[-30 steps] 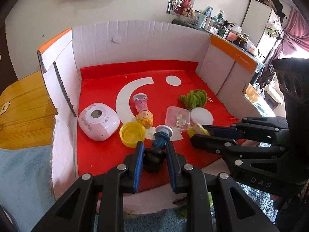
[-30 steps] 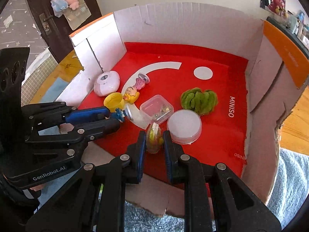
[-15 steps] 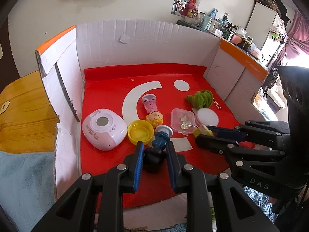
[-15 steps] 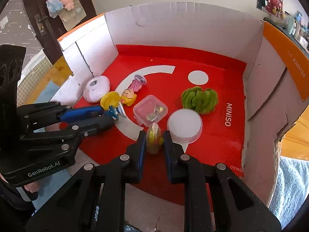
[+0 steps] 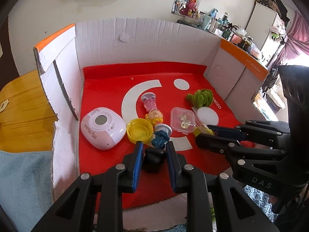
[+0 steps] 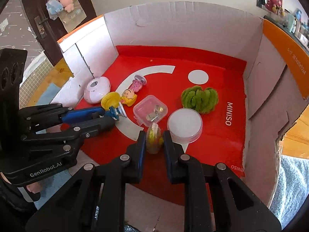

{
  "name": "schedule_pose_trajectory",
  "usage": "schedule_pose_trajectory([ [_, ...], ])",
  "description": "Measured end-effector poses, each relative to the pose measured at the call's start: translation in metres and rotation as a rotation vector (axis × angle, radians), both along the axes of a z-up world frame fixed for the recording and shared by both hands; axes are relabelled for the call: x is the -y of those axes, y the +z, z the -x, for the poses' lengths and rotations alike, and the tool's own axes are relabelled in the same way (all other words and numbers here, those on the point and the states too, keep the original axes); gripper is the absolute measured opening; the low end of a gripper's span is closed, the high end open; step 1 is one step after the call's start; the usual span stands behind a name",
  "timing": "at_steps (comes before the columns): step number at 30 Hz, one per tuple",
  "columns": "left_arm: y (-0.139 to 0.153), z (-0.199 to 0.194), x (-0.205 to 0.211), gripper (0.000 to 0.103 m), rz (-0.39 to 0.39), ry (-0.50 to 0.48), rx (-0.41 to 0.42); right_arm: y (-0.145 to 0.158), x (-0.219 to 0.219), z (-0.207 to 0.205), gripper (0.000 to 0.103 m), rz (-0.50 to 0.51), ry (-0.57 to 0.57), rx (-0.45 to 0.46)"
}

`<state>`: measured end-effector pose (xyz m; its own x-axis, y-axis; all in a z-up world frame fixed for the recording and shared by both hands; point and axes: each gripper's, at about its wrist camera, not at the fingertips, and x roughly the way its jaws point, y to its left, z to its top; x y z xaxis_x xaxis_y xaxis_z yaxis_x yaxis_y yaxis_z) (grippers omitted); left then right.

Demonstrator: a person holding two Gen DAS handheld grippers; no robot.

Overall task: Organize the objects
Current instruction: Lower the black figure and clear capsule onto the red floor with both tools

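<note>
My left gripper [image 5: 154,150] is shut on a blue figurine with a black head [image 5: 154,159], held low over the red floor [image 5: 108,89] of the cardboard box, next to a yellow bowl [image 5: 139,131]. My right gripper [image 6: 153,138] is shut on a small yellow-green packet toy [image 6: 153,140], held beside a white round lidded jar [image 6: 184,124] and a clear plastic case [image 6: 150,110]. The left gripper also shows in the right wrist view [image 6: 108,118], and the right gripper in the left wrist view [image 5: 202,132].
In the box lie a pink-white device [image 5: 102,127], a pink doll figurine [image 5: 152,110] and a green fuzzy toy [image 5: 200,97]. White cardboard walls [image 5: 139,40] stand on three sides. A wooden surface [image 5: 21,106] and blue cloth [image 5: 21,181] lie to the left.
Both grippers have moved forward into the box with their toys still held. The objects on the red floor have not moved.
</note>
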<state>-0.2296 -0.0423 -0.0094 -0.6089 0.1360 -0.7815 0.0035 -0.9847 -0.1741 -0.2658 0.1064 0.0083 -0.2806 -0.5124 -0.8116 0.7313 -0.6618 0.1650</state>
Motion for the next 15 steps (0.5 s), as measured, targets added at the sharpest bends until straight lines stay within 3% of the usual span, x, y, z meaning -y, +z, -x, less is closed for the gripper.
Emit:
schedule_pose_trajectory([
  [8, 0.0002, -0.0011, -0.001, 0.027, 0.012, 0.01, -0.003, -0.0004, -0.0003, -0.0007, 0.017, 0.011, -0.002, 0.007],
  [12, 0.0009, -0.0024, -0.0011, 0.035, 0.015, 0.012, -0.007, 0.0004, -0.0004, -0.0026, 0.018, 0.011, -0.001, 0.006],
  [15, 0.0024, -0.0047, -0.0016, 0.035, 0.016, 0.011, -0.011, 0.0011, -0.0003, -0.004, 0.018, 0.01, -0.001, 0.004],
])
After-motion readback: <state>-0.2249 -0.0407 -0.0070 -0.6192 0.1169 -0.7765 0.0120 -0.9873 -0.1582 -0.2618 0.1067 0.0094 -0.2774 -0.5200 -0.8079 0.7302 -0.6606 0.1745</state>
